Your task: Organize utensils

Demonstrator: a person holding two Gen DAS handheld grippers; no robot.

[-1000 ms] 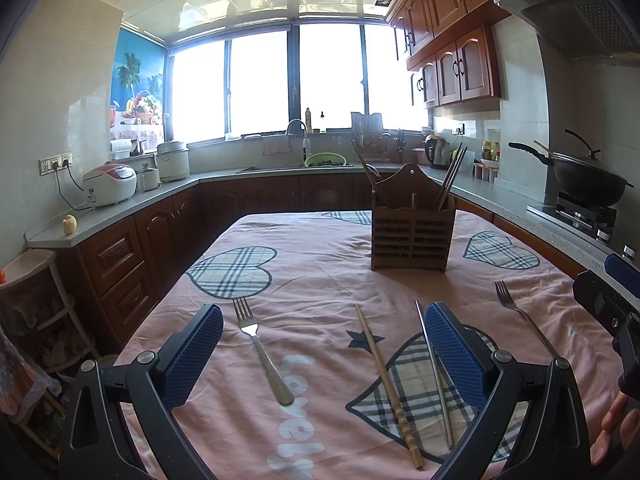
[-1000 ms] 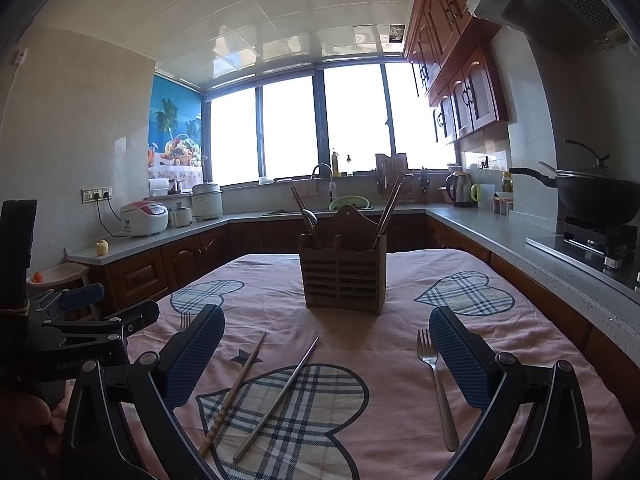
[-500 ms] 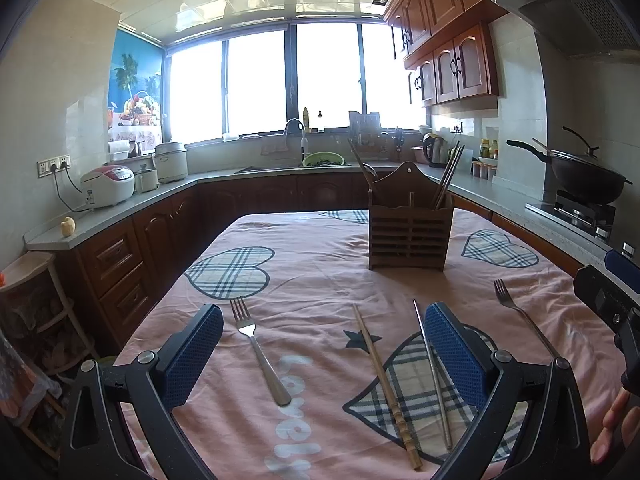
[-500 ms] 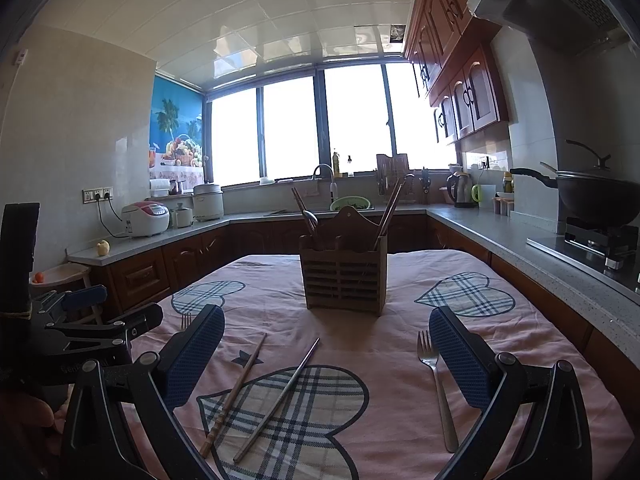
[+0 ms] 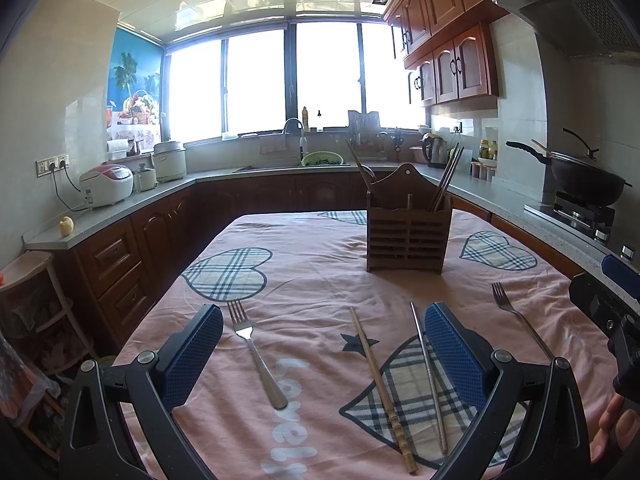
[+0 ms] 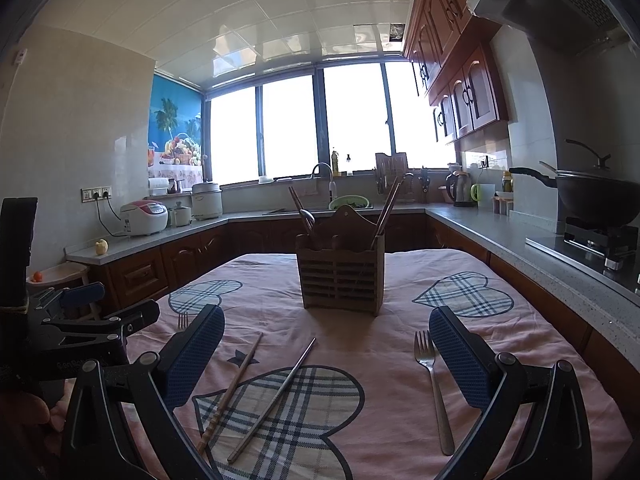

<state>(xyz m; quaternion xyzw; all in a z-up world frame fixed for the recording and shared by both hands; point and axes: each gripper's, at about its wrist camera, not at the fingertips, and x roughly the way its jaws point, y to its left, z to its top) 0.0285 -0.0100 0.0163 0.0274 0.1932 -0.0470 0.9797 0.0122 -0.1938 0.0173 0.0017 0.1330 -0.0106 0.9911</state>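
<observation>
Home kitchen, as I logged it: wooden cabinets (image 5: 448,68), sink tap (image 5: 294,126), rice cooker (image 5: 106,184), wok (image 6: 596,196) on gas stove (image 6: 596,240), range hood (image 5: 568,12).

Left wrist view: low over pink heart-patterned tablecloth (image 5: 320,272), facing window, left of centre. Right wrist view: same height, same heading, offset right. Both share slatted brown wooden utensil holder (image 5: 406,236) (image 6: 341,280), mid-distance ahead.
</observation>
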